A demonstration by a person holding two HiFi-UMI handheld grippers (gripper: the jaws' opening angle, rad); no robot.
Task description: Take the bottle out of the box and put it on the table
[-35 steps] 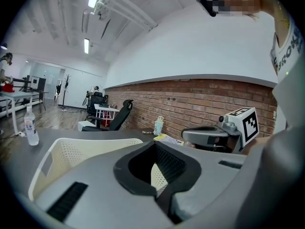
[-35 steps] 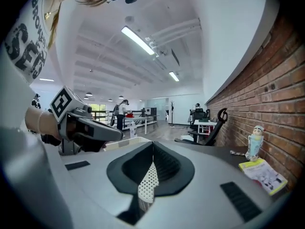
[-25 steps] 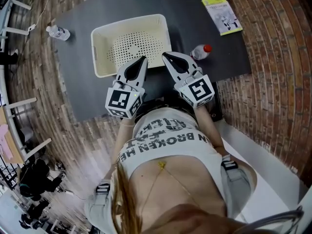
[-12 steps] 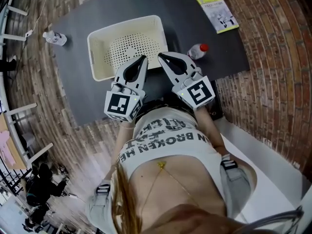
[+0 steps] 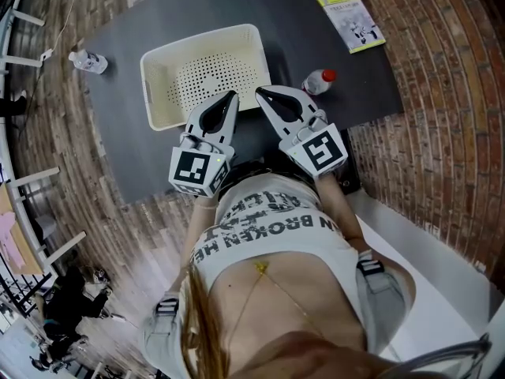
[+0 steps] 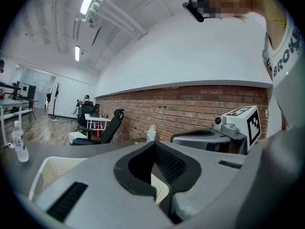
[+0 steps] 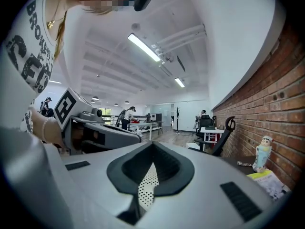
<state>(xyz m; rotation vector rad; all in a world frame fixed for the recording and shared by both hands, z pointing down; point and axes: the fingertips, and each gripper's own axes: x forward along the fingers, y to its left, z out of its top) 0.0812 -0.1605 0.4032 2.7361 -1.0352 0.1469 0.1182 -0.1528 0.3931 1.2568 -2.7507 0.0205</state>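
Both tongs are pinched shut on nothing: your left tongs [image 5: 232, 96] and right tongs [image 5: 260, 92] hang at the near rim of the box [image 5: 158, 93], mid-frame. The box looks empty. The red-capped bottle [image 5: 319, 81] lies on the desk [image 5: 308, 22], just right of the box. Swing your right tongs wide and you may send it rolling off the desk's edge.

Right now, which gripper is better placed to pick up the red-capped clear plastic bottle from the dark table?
Probably the right gripper. The clear plastic bottle with the red cap is just to its right, while the left gripper sits farther away, in front of the cream perforated basket.
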